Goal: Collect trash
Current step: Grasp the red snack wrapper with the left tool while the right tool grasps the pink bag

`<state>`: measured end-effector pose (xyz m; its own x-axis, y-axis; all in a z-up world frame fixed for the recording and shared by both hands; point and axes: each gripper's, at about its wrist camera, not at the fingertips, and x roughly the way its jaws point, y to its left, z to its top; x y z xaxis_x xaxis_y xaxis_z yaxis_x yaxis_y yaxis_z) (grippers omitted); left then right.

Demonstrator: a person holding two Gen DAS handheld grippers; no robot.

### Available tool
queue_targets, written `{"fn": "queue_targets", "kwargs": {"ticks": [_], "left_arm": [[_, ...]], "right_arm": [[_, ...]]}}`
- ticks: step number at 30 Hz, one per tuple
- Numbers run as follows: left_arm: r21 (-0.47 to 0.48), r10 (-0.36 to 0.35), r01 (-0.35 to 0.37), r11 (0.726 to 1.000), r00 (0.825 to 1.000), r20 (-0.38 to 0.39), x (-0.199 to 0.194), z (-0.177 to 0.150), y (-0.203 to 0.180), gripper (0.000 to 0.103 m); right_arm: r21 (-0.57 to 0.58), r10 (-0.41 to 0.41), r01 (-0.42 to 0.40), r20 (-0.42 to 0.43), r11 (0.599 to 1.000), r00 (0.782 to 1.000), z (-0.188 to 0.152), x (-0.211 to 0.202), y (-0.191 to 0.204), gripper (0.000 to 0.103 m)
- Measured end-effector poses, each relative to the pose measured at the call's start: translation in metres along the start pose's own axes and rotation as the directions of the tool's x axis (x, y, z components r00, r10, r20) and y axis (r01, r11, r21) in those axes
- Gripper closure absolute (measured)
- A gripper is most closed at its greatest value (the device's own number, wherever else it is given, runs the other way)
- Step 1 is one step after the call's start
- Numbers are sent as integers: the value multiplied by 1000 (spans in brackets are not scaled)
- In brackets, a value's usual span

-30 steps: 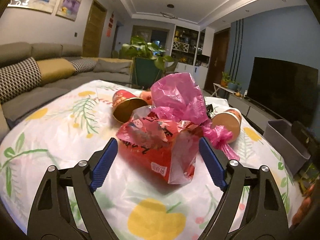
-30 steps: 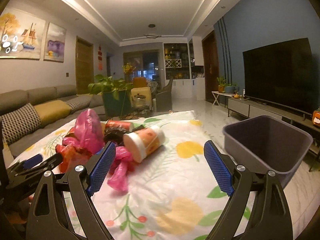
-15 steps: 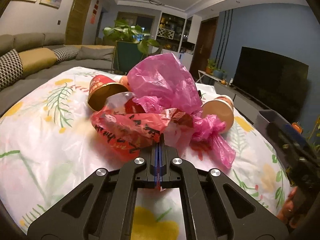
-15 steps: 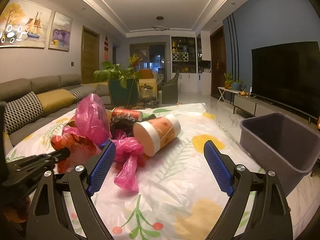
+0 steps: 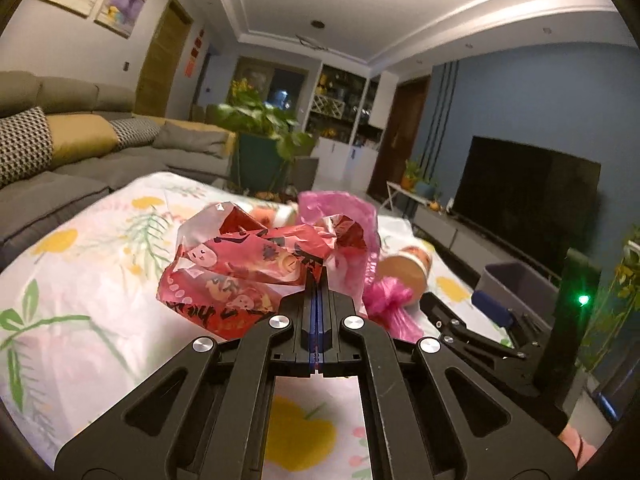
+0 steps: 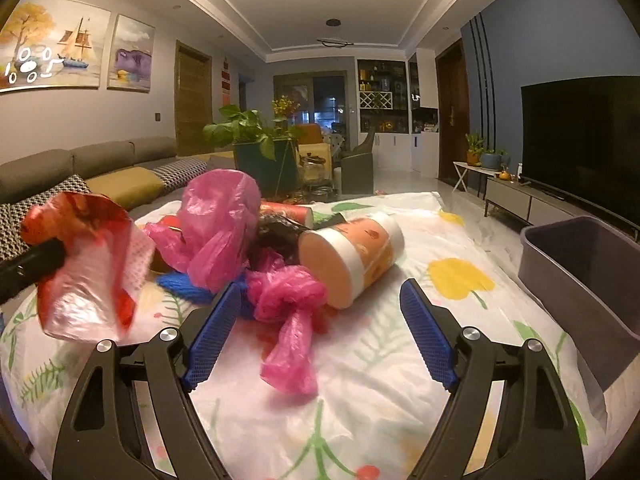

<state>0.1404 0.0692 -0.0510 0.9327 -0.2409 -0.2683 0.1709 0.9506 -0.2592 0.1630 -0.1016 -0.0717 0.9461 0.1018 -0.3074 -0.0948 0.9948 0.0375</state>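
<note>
left gripper (image 5: 316, 312) pinching red snack wrapper (image 5: 240, 276) clear of the tablecloth (image 6: 360, 380); right gripper (image 6: 320, 336) spread wide

Left fingers (image 5: 316, 312) together, right fingers (image 6: 208, 344) apart.

A crinkled red snack wrapper (image 5: 248, 276) pinched in the left gripper (image 5: 316, 312) hides most of the pink plastic bag (image 5: 344, 216) and the cup (image 5: 408, 272) behind it. From the right wrist view, the same wrapper is motion-blurred, its print unreadable. The grey bin (image 6: 580, 276) runs off the frame's right edge. A dark crumpled item (image 6: 280, 236) behind the pink bag cannot be identified.
</note>
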Motion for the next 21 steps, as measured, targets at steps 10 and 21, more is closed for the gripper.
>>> {"fn": "queue_targets", "kwargs": {"ticks": [10, 21], "left_arm": [[-41, 133, -131, 990, 991, 33, -10, 7, 27, 103], [-97, 176, -172, 980, 984, 32, -13, 12, 49, 103]], "right_arm": [[-3, 104, -104, -17, 995, 994, 13, 18, 28, 27], [-82, 233, -238, -65, 968, 970, 8, 25, 70, 29]]}}
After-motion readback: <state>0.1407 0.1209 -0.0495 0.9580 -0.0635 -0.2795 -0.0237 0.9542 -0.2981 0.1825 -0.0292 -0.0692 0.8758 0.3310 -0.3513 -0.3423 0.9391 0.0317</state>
